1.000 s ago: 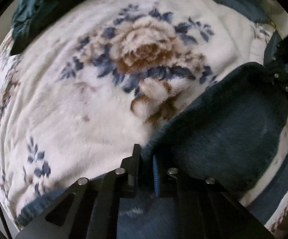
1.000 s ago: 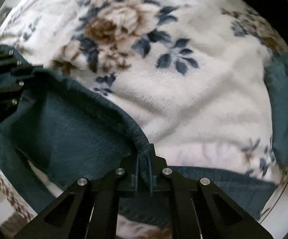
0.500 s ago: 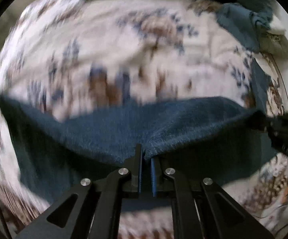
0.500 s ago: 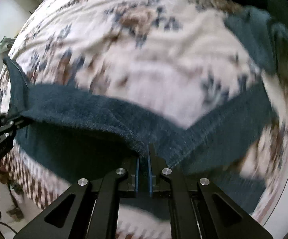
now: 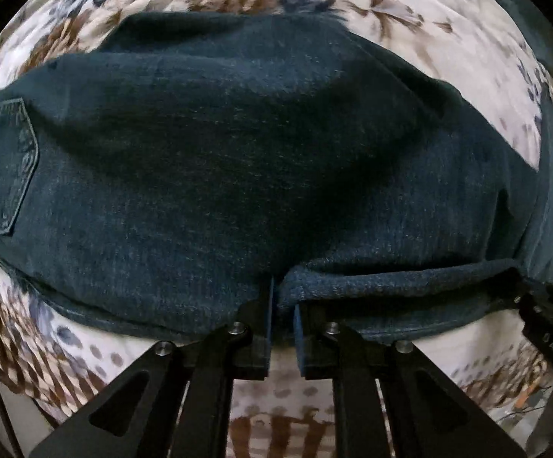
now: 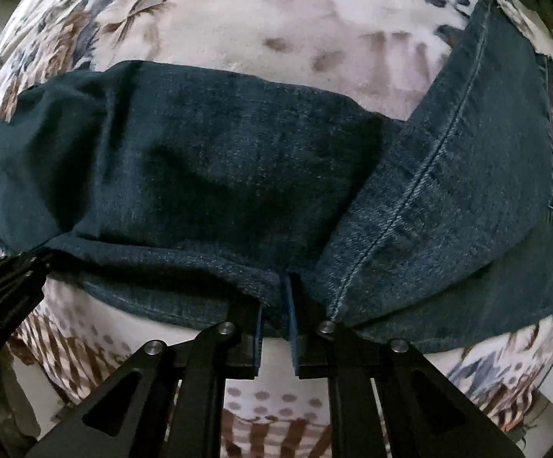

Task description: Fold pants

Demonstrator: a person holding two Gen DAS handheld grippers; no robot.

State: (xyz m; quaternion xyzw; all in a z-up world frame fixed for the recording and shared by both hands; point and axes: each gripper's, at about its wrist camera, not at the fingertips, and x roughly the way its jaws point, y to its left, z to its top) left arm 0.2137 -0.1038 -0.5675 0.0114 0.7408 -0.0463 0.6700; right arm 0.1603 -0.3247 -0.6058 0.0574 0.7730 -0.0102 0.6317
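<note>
Dark blue jeans (image 5: 238, 145) lie folded across the floral blanket, with a back pocket (image 5: 5, 164) at the far left. My left gripper (image 5: 282, 305) stands at the near folded edge, its jaws slightly apart with denim between them. My right gripper (image 6: 276, 301) stands at the same near edge further right, its jaws also slightly apart around the denim. In the right wrist view the jeans (image 6: 219, 160) show a leg with a stitched seam (image 6: 421, 191) lying over the right end. Each gripper shows at the edge of the other's view.
A fleecy white blanket with brown and blue flowers (image 5: 410, 15) covers the bed under the jeans; it also shows in the right wrist view (image 6: 276, 19). Its patterned border hangs over the near edge (image 5: 276, 420).
Both grippers carried the gripped denim edge back over the rest of the jeans and down to the near side. The jaws, tightly pinched before, now stand slightly apart.
</note>
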